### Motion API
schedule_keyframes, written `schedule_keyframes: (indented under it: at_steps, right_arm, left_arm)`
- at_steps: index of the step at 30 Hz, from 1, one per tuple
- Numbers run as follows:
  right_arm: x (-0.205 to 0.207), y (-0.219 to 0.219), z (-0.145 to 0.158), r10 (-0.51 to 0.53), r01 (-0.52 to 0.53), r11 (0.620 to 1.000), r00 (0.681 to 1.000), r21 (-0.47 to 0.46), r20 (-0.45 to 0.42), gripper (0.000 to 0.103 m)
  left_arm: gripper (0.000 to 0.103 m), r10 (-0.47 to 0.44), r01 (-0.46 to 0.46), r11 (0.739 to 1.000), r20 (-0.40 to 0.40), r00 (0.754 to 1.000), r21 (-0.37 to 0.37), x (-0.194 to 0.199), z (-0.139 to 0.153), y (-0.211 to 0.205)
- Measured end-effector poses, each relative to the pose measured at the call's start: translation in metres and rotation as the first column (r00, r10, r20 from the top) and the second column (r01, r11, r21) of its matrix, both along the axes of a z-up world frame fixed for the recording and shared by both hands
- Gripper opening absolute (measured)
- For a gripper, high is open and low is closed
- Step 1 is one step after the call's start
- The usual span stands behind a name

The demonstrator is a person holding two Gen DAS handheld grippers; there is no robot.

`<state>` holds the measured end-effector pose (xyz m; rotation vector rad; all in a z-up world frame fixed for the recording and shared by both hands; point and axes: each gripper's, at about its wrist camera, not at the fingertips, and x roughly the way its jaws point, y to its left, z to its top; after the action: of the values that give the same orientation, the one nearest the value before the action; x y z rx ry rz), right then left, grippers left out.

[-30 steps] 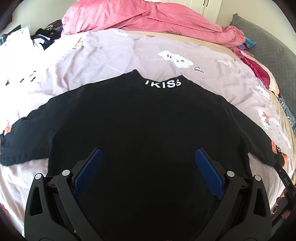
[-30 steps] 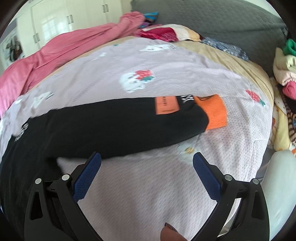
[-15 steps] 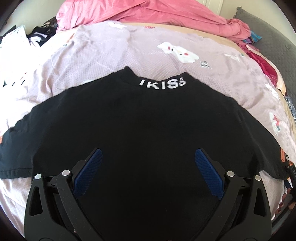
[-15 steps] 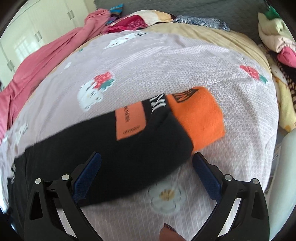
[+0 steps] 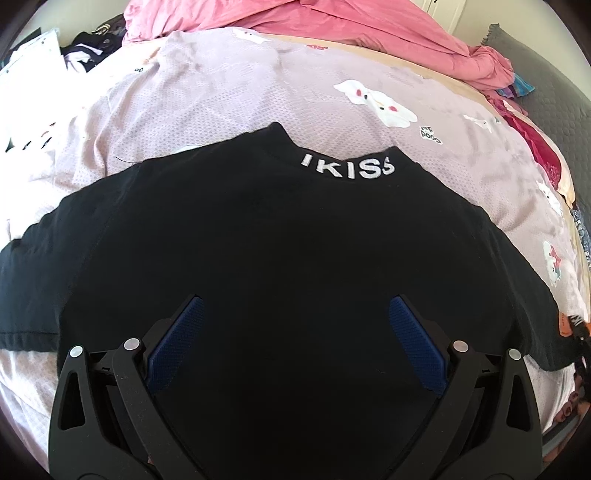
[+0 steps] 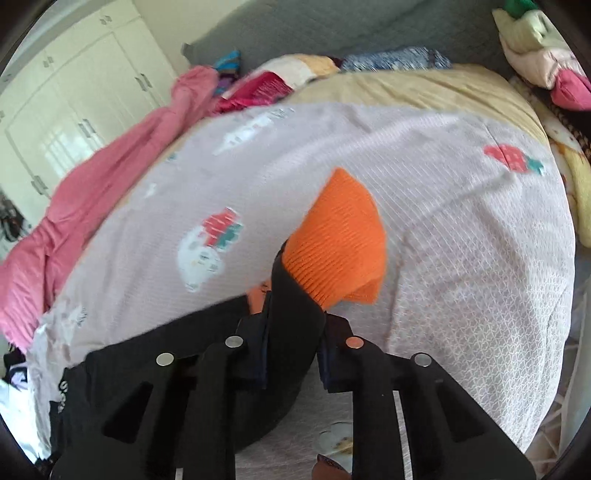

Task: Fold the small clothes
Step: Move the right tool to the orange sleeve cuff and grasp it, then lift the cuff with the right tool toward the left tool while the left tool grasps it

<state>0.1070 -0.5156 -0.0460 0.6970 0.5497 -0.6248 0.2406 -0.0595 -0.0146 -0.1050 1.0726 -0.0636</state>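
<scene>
Two jaws of the right gripper (image 6: 291,339) have just closed, clamping the black sleeve (image 6: 291,314) beside its orange cuff (image 6: 340,240).

The top (image 5: 280,236) lies flat on the bedspread (image 5: 221,99), collar (image 5: 343,166) at its far edge, sleeves running out left and right. A bunched quilt (image 5: 332,22) lies behind it along the far side. Pillows (image 6: 539,55) sit stacked at the far right. The right sleeve's cuff (image 6: 340,236) points away, lifted off the bedspread, wardrobe doors (image 6: 74,103) far left.
</scene>
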Motion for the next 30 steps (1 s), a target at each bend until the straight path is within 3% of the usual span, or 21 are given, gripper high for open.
schedule_keyframes:
  at_steps: [5,11,20,26,30]
  right_arm:
    - [0.009,0.023,0.028,0.079,-0.076,0.996,0.994,-0.043,0.078,0.017]
    - [0.031,0.069,0.065,0.223,-0.207,0.971,0.964,-0.117,0.142,0.017]
    - [0.062,0.164,0.098,0.441,-0.41,0.894,0.878,-0.182,0.186,0.017]
    - [0.08,0.219,0.105,0.542,-0.51,0.838,0.819,-0.194,0.188,0.017]
    - [0.097,0.264,0.105,0.621,-0.588,0.781,0.767,-0.21,0.162,0.017]
  left_arm:
    - [0.094,-0.005,0.005,1.0,0.009,1.0,-0.002,0.006,0.009,0.005]
    - [0.094,-0.006,0.007,0.999,0.03,1.0,-0.033,0.009,0.02,0.013]
    - [0.094,0.0,0.003,0.998,0.044,0.999,-0.065,0.012,0.027,0.033]
    - [0.094,0.015,-0.011,0.997,0.047,0.999,-0.082,0.01,0.029,0.051]
    - [0.094,0.049,-0.045,0.996,0.047,0.998,-0.078,0.009,0.032,0.072]
